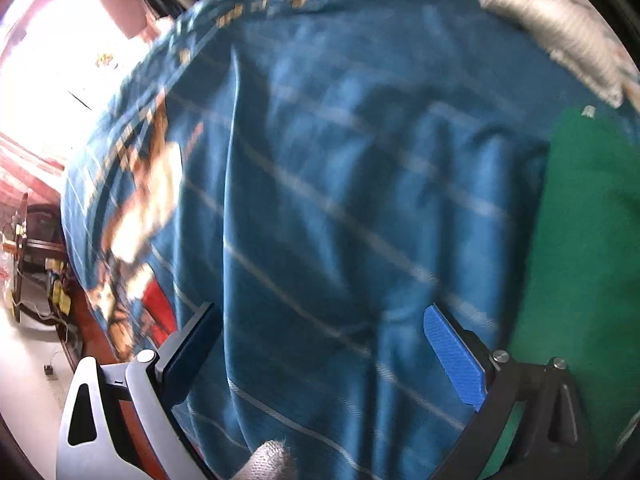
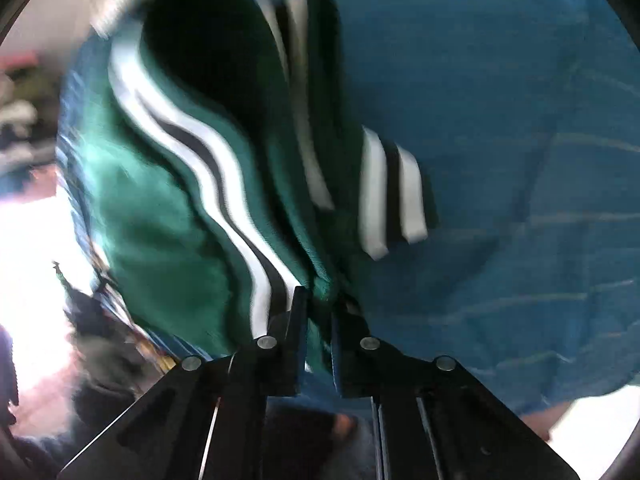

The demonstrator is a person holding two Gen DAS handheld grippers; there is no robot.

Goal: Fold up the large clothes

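A green garment [image 2: 168, 200] with white and black stripes hangs bunched in the right wrist view. My right gripper [image 2: 320, 304] is shut on a fold of its green cloth. The same green garment [image 1: 580, 240] shows at the right of the left wrist view. My left gripper [image 1: 320, 328] is open, its blue-padded fingers [image 1: 452, 356] wide apart over a blue sheet [image 1: 340, 160] with thin pale lines. Nothing is between its jaws. Both views are blurred.
The blue sheet [image 2: 520, 160] covers the surface under the garment. It has a patterned border [image 1: 140, 184] at the left. A white knitted cloth [image 1: 560, 28] lies at the far right. Floor and furniture [image 1: 36, 280] show past the left edge.
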